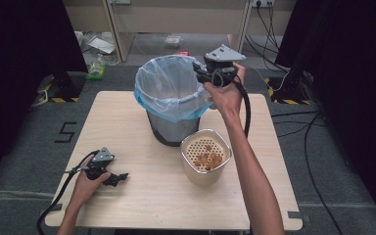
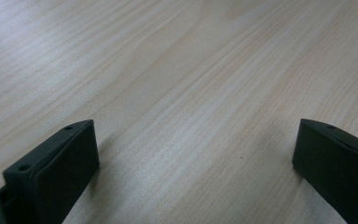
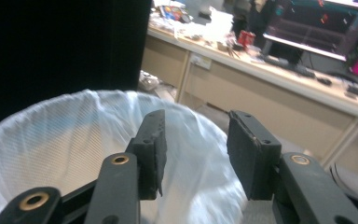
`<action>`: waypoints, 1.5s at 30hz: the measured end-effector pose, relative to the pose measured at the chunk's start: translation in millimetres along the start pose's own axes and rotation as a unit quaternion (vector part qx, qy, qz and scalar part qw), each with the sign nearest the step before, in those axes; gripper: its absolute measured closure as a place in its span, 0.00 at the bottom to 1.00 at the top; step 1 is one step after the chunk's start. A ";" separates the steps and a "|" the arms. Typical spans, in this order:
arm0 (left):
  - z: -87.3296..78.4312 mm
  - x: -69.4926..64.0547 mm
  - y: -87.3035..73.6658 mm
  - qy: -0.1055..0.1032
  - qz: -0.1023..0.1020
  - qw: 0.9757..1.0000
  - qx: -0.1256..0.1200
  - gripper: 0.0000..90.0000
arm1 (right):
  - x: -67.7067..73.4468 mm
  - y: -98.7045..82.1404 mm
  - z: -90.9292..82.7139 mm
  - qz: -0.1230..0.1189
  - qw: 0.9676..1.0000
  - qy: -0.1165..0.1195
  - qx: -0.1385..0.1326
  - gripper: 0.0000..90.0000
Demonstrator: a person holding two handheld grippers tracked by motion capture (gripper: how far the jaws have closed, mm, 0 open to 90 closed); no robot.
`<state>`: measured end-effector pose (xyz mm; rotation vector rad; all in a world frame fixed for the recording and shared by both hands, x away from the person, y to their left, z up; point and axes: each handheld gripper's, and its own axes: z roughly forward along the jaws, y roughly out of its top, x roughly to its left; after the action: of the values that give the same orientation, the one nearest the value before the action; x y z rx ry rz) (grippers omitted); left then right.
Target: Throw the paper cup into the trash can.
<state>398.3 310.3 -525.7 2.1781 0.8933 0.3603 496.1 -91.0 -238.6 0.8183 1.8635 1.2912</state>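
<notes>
Forearms come in from the six o'clock edge of the high view, each hand carrying a pair of tongs. Down at about seven o'clock on the table (image 1: 142,205), the left gripper (image 1: 120,177) lies low against the wood, and its own view shows the two black jaws spread wide with nothing but bare grain between them; it looks parked out of the way so the other hand has room to work. Near the table's middle, toward five o'clock of the bin, stands a cream strainer pot (image 1: 205,159) with a perforated insert and a few orange-brown scraps still lying in it, placed close to the bin (image 1: 169,95) so each scrap has only a short trip. That bin, lined with a pale blue bag (image 3: 56,135), sits at the twelve o'clock side of the table. The right gripper (image 1: 199,73) is held up at the bin's two o'clock rim, pointing across the opening; in the right gripper view its jaws stand partly apart, empty, directly above the bag, which fits a drop-off position where anything let go would fall inside. Whether a scrap has landed there I cannot tell.
</notes>
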 end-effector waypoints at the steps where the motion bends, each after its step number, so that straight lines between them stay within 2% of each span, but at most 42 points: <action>1: 0.0 0.0 0.0 0.000 0.000 1.000 0.000 0.00 | -2.8 -3.3 -2.6 0.000 1.000 -0.003 0.005 0.62; 4: 0.0 0.0 0.0 0.000 0.000 1.000 0.000 0.00 | -11.3 -10.9 -11.0 0.007 1.000 -0.010 0.014 0.59; 5: 0.0 0.0 0.0 0.000 0.000 1.000 0.000 0.00 | -16.4 -13.7 -18.6 0.014 1.000 -0.014 0.014 0.58; 6: 0.0 0.0 0.0 0.000 0.000 1.000 0.000 0.00 | -16.4 -13.7 -18.6 0.014 1.000 -0.014 0.014 0.58; 12: 0.0 0.0 0.0 0.000 0.000 1.000 0.000 0.00 | -31.9 -29.7 -43.9 0.015 0.999 -0.022 0.030 0.57; 16: 0.0 -0.1 0.0 0.000 0.000 1.000 0.000 0.00 | -37.8 -41.1 -52.2 0.017 0.999 -0.025 0.043 0.56; 21: 0.0 0.0 0.0 0.000 0.000 1.000 0.000 0.00 | -48.3 -65.6 -68.4 0.031 0.997 -0.034 0.056 0.53; 23: 0.0 0.0 0.0 0.000 0.000 1.000 0.000 0.00 | -49.2 -70.1 -70.5 0.031 0.997 -0.035 0.061 0.53; 24: 0.0 0.0 0.0 0.000 0.000 1.000 0.000 0.00 | -50.4 -79.2 -75.1 0.030 0.996 -0.035 0.070 0.52; 25: 0.0 0.0 0.0 0.000 0.000 1.000 0.000 0.00 | -50.4 -79.2 -75.1 0.030 0.996 -0.035 0.070 0.52; 27: 0.0 0.0 0.0 0.000 0.000 1.000 0.000 0.00 | -50.5 -93.3 -82.0 0.033 0.996 -0.035 0.078 0.50; 29: 0.0 -0.1 0.0 0.000 0.000 1.000 0.000 0.00 | -50.2 -98.2 -84.6 0.036 0.995 -0.036 0.081 0.49; 30: 0.0 -0.1 0.0 0.000 0.000 1.000 0.000 0.00 | -49.9 -109.1 -88.9 0.037 0.995 -0.039 0.086 0.48; 32: -0.1 0.0 0.0 0.000 0.000 1.000 0.000 0.00 | -49.8 -115.0 -90.9 0.038 0.994 -0.040 0.091 0.48; 38: 0.0 0.0 0.0 0.000 0.000 1.000 0.000 0.00 | -47.9 -160.0 -102.7 0.057 0.990 -0.038 0.121 0.46; 40: 0.0 -0.1 0.0 0.000 0.000 1.000 0.000 0.00 | -47.8 -165.3 -104.6 0.061 0.990 -0.038 0.124 0.46; 43: 0.0 0.0 0.0 0.000 0.000 1.000 0.000 0.00 | -47.1 -183.5 -112.3 0.073 0.988 -0.041 0.127 0.46; 45: 0.0 0.0 0.0 0.000 0.000 1.000 0.000 0.00 | -46.7 -187.7 -114.4 0.076 0.988 -0.041 0.128 0.46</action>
<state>398.3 310.2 -525.7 2.1781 0.8930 0.3607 407.3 -241.9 -379.6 1.1507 1.9563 1.1013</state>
